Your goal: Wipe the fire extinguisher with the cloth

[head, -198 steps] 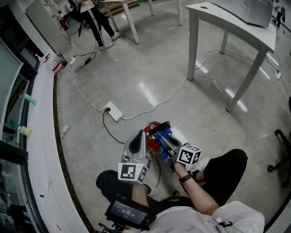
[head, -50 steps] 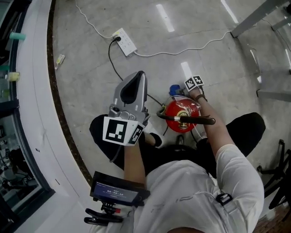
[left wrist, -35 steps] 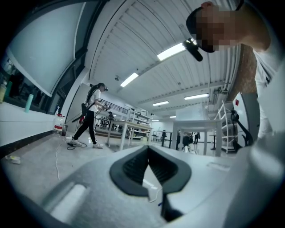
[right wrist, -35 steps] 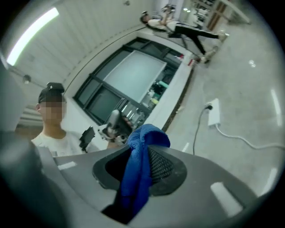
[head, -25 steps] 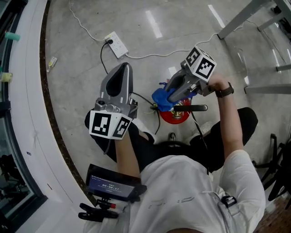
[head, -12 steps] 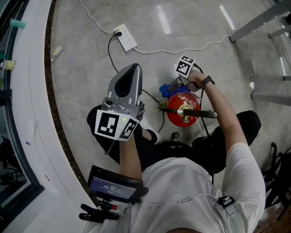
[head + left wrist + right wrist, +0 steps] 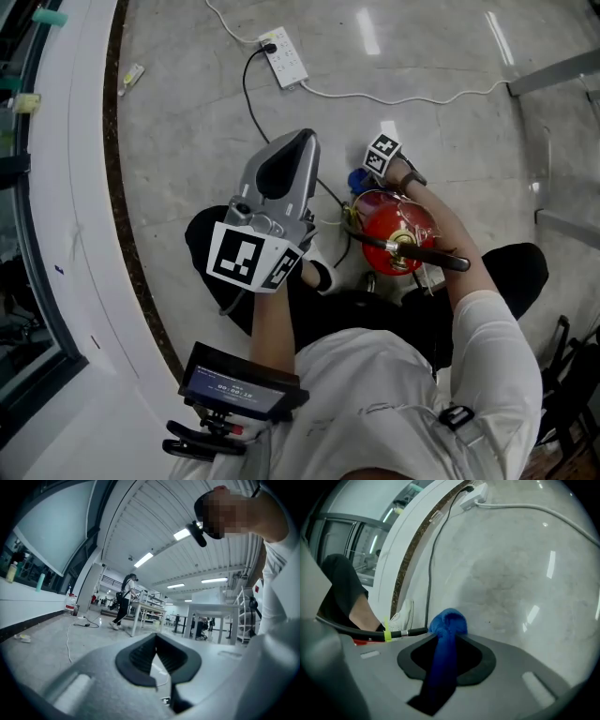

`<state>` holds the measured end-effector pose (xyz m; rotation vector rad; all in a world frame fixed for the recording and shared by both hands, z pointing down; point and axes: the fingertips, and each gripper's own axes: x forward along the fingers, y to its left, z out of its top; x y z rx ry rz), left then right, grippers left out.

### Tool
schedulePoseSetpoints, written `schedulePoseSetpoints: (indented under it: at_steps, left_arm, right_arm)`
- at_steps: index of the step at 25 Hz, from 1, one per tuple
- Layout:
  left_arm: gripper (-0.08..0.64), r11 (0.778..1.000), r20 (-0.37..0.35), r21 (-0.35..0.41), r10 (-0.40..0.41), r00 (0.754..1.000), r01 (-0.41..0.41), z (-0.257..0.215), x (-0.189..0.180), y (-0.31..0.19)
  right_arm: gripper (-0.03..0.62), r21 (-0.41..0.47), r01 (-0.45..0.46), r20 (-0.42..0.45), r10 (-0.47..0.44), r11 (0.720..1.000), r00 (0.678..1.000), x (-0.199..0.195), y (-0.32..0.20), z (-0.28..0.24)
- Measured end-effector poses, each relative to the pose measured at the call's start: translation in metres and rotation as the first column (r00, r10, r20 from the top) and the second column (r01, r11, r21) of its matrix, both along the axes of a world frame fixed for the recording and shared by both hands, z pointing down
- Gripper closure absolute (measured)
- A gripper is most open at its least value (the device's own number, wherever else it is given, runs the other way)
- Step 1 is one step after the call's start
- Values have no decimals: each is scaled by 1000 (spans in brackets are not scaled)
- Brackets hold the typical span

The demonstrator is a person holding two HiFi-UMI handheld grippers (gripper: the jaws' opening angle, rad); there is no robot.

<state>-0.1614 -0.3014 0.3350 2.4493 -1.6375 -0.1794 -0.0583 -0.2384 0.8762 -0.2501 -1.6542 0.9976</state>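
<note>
The right gripper [image 7: 449, 637] is clenched on the blue cloth [image 7: 448, 620], which is bunched just beside the far side of the red extinguisher [image 7: 401, 228] standing on the floor [image 7: 187, 112]. The left gripper [image 7: 156, 635] is held up nearby, jaws together, empty.

Grey floor [image 7: 187, 122], power strip [image 7: 286, 62], cable [image 7: 403, 97], fire extinguisher [image 7: 398, 228]

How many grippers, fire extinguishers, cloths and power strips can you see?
Grippers: 2, the left gripper and the right gripper
Red fire extinguisher: 1
Blue cloth: 1
White power strip: 1
Total: 5
</note>
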Motion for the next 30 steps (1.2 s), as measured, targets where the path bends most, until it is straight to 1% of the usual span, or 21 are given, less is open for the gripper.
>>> schedulePoseSetpoints:
  at_steps: [2, 4, 5, 7, 9, 10, 12, 13, 14, 15, 16, 17, 18, 20, 21, 22, 23, 24, 26, 28, 30]
  left_arm:
    - [558, 1000, 3, -1, -6, 1000, 6, -1, -4, -1]
    - [558, 1000, 8, 0, -11, 1000, 11, -3, -6, 0]
    - [558, 1000, 8, 3, -12, 1000, 12, -4, -6, 0]
    - [558, 1000, 4, 15, -15, 1000, 15, -7, -7, 0]
    - [558, 999, -2, 22, -24, 1000, 24, -9, -10, 1]
    - [558, 999, -9, 24, -30, 1000, 30, -9, -11, 3]
    - [558, 999, -20, 32, -36, 999, 37, -12, -12, 5]
    - [558, 999, -22, 39, -37, 999, 38, -15, -12, 6]
    - [558, 998, -23, 47, -38, 999, 39, -18, -12, 6]
    - [558, 998, -24, 56, -38, 999, 39, -22, -13, 7]
    - [558, 997, -24, 64, -39, 999, 41, -25, -14, 8]
    - [558, 996, -24, 71, -42, 999, 44, -28, -16, 9]
    - [558, 996, -23, 77, -47, 999, 48, -31, -18, 10]
    - [558, 995, -22, 84, -58, 998, 59, -34, -22, 12]
    - [558, 994, -22, 86, -62, 998, 64, -34, -23, 13]
    - [558, 994, -24, 86, -65, 998, 67, -34, -24, 14]
    - [558, 994, -25, 84, -65, 998, 67, -34, -23, 14]
    - [558, 995, -26, 80, -63, 998, 65, -32, -23, 15]
    - [558, 996, -25, 72, -57, 998, 59, -28, -21, 16]
    - [558, 996, -27, 62, -61, 998, 62, -24, -22, 16]
    - [558, 996, -27, 50, -67, 997, 69, -18, -24, 15]
  right_arm:
    - [495, -1, -20, 17, 20, 1000, 1000, 0, -1, 3]
    - [494, -50, -82, 60, 85, 995, 995, -3, -5, -11]
    - [494, -84, -105, 103, 113, 991, 988, -6, -9, -29]
    - [494, -151, -94, 237, 128, 984, 963, -17, -19, -88]
    - [494, -198, -41, 358, 111, 979, 927, -27, -27, -162]
    - [494, -227, -18, 402, 111, 974, 909, -30, -30, -202]
    - [494, -327, 18, 472, 147, 945, 869, -32, -30, -286]
    - [494, -368, 57, 523, 156, 928, 838, -33, -28, -330]
    - [494, -368, 126, 593, 128, 921, 795, -35, -24, -372]
    - [492, -337, 210, 659, 70, 918, 749, -35, -17, -407]
    - [492, -295, 290, 700, -1, 911, 714, -34, -6, -433]
    - [492, -254, 359, 718, -73, 898, 692, -32, 5, -449]
    - [491, -223, 415, 715, -142, 882, 685, -31, 18, -456]
    - [492, -197, 501, 671, -257, 843, 696, -32, 40, -451]
    - [492, -210, 532, 642, -295, 820, 708, -34, 50, -444]
    - [492, -232, 553, 616, -319, 801, 720, -36, 57, -435]
    - [492, -255, 562, 593, -332, 787, 734, -39, 62, -425]
    - [492, -274, 562, 570, -339, 780, 749, -43, 63, -414]
    - [492, -297, 555, 505, -366, 777, 782, -46, 64, -381]
    - [492, -315, 548, 426, -400, 775, 811, -45, 66, -331]
    - [492, -339, 520, 360, -402, 784, 842, -45, 67, -276]
